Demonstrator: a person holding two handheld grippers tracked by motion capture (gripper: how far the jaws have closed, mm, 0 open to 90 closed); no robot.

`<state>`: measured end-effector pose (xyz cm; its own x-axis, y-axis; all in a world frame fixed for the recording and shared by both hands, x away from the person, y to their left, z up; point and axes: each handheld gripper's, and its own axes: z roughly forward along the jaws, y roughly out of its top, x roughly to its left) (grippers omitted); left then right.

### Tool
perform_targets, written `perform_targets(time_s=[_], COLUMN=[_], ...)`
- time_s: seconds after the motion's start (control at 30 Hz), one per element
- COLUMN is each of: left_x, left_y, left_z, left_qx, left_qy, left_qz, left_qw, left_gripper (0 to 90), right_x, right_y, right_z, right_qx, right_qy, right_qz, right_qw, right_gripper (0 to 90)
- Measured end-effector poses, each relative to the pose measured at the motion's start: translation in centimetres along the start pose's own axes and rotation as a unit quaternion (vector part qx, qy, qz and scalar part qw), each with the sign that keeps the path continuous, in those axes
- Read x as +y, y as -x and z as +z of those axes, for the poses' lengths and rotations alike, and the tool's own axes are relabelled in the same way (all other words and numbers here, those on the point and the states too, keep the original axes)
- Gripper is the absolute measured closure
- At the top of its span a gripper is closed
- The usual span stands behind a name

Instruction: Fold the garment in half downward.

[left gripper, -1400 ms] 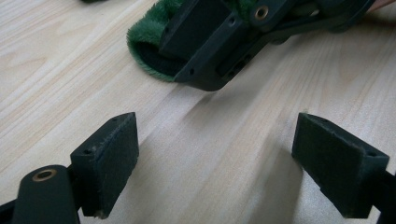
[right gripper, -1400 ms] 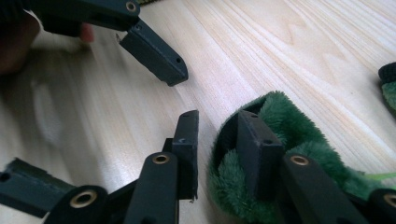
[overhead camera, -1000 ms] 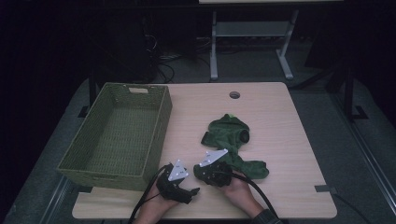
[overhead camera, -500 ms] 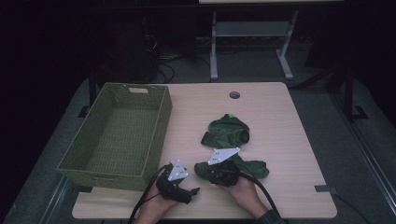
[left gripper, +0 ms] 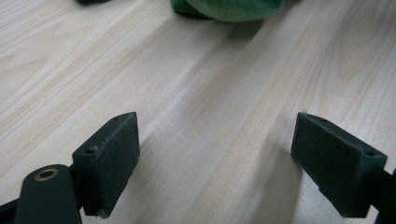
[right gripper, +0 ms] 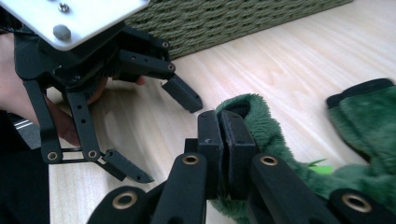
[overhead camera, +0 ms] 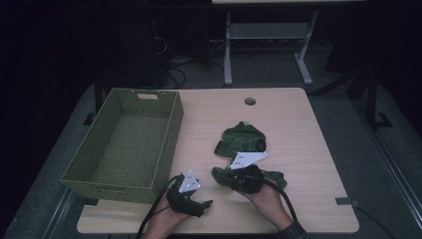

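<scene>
Tongs in your left hand are sitting wide open near the desk edge, holding nothing. Your right tongs are pinching shut on the fuzzy rim of the green cloth lying mid-desk. You are gripping only a thin bit, so it may be slipping out when you lift toward the basket.

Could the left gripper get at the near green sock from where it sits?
Probably yes. The left gripper is open, with bare table between its jaws and the green sock ahead. The right gripper, shut on that sock, crowds the spot.
</scene>
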<state>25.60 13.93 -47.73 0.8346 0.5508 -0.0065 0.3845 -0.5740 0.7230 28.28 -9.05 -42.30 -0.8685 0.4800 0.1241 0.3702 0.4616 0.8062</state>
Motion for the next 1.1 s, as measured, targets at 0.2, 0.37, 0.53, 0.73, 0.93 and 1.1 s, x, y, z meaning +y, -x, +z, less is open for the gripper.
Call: perform_targets(time_s=[0.2, 0.37, 0.53, 0.73, 0.93, 1.1], left_x=[0.0, 0.0, 0.0, 0.0, 0.0, 0.0], left_y=[0.0, -0.1, -0.1, -0.1, -0.1, -0.1], left_z=[0.0, 0.0, 0.0, 0.0, 0.0, 0.0], left_qx=[-0.001, -0.001, 0.0, -0.001, 0.0, 0.0], left_qy=[0.0, -0.001, -0.001, -0.001, 0.0, 0.0], left_qz=[0.001, 0.004, 0.005, 0.005, 0.004, 0.005], left_qw=[1.0, 1.0, 1.0, 1.0, 1.0, 1.0], left_gripper=[14.7, 14.7, 14.7, 14.7, 14.7, 14.7], right_x=[0.1, -0.2, -0.4, -0.8, -1.6, -2.2], right_y=[0.5, 1.3, 1.7, 2.2, 2.9, 3.3], right_z=[-0.9, -1.9, -2.5, -3.2, -3.7, -3.8], right_qx=[-0.014, -0.03, -0.038, -0.048, -0.056, -0.065], right_qy=[0.007, 0.01, 0.012, 0.012, 0.008, 0.0], right_qz=[0.0, 0.007, 0.012, 0.021, 0.034, 0.045], right_qw=[0.9999, 0.9995, 0.9992, 0.9986, 0.9978, 0.9968], right_gripper=[87.1, 87.0, 87.0, 87.0, 86.8, 86.5])
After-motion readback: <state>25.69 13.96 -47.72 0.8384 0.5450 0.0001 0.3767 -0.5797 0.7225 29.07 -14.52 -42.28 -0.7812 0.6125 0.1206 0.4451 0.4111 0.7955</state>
